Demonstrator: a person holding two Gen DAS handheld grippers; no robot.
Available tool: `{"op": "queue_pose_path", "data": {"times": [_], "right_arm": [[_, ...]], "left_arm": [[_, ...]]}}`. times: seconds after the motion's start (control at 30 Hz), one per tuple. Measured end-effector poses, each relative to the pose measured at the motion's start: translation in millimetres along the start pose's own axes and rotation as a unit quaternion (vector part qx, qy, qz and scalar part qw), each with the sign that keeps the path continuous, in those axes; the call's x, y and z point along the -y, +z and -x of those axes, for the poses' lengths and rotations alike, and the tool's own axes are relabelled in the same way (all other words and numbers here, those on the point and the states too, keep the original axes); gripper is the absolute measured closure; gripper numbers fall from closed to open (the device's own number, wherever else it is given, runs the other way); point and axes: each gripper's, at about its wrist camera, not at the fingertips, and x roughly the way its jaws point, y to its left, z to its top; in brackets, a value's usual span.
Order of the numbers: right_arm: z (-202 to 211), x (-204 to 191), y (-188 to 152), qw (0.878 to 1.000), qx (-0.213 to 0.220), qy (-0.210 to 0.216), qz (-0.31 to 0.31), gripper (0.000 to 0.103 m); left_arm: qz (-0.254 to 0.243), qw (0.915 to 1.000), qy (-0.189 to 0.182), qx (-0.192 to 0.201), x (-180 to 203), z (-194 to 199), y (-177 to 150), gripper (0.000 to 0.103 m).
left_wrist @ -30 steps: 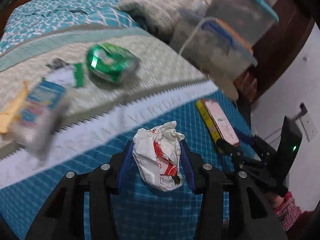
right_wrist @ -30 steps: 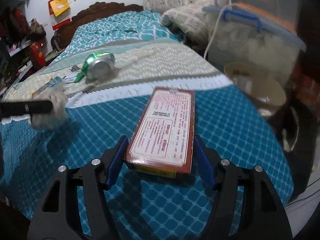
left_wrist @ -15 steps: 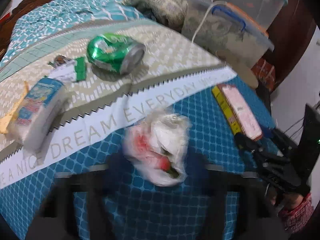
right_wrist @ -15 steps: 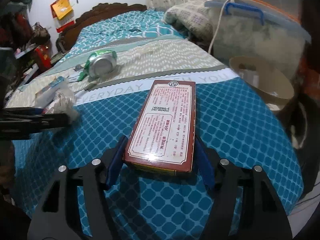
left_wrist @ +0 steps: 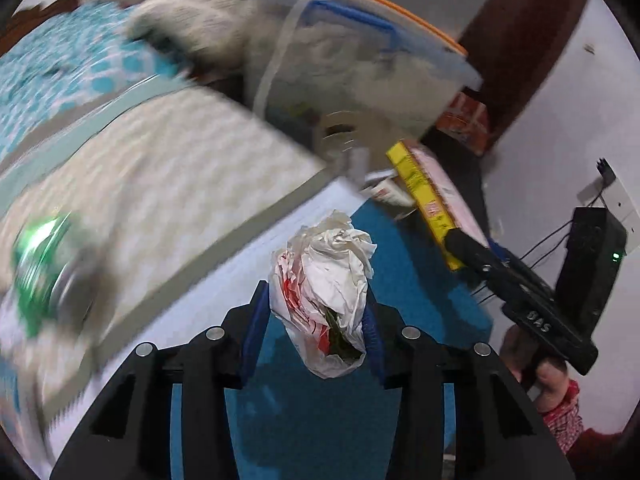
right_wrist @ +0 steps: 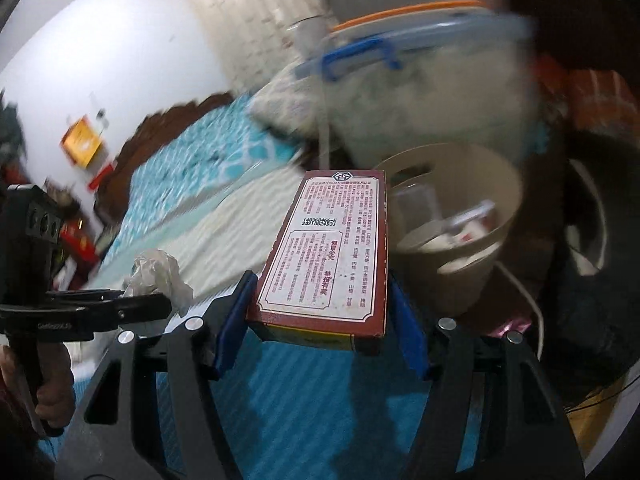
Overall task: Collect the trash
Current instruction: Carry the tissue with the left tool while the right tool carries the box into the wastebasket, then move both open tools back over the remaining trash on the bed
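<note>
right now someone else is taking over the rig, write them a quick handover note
Left gripper: shut on the crumpled wrapper, held above the blue bedspread.
Right gripper: shut on the flat red box, its far end near the beige bin beside the bed.
Done: both pieces picked up; the bin already holds some trash.
Left: drop box and wrapper into the bin, then fetch the green can lying on the bed.
</note>
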Motion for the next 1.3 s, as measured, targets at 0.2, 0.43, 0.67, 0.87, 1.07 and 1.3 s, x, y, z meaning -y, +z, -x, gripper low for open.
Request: {"op": "queue_pose_path", "data": {"times": [0.2, 0.43, 0.67, 0.87, 1.07, 1.3], "right_arm": [[-21, 74, 45, 0.996, 0.008, 0.000, -0.085, 0.038], [-53, 110, 77, 0.996, 0.002, -0.007, -0.094, 0.037], [-82, 125, 85, 0.995, -0.018, -0.026, -0.090, 0.024], [-59, 123, 73, 0.994, 0.017, -0.017, -0.109, 0.024], [-46, 100, 63, 0.994, 0.007, 0.015, -0.106, 0.025], [-44, 41, 55, 0.995, -0.016, 0.075, -0.070, 0.046]], "left_arm": [[-0.041, 0.9989, -0.010, -0.021, 53, -67, 77, 0.061], [-0.024, 0.9988, -0.003, -0.043, 66, -135, 120, 0.058], [-0.013, 0.9973, 0.059, -0.043, 67, -165, 128, 0.035], [0.008, 0.9993, 0.034, -0.015, 58, -132, 109, 0.035], [-0.004, 0.9996, 0.026, 0.015, 48, -74, 58, 0.035], [0.043, 0.9978, 0.046, 0.021, 2, -22, -8, 0.035]]}}
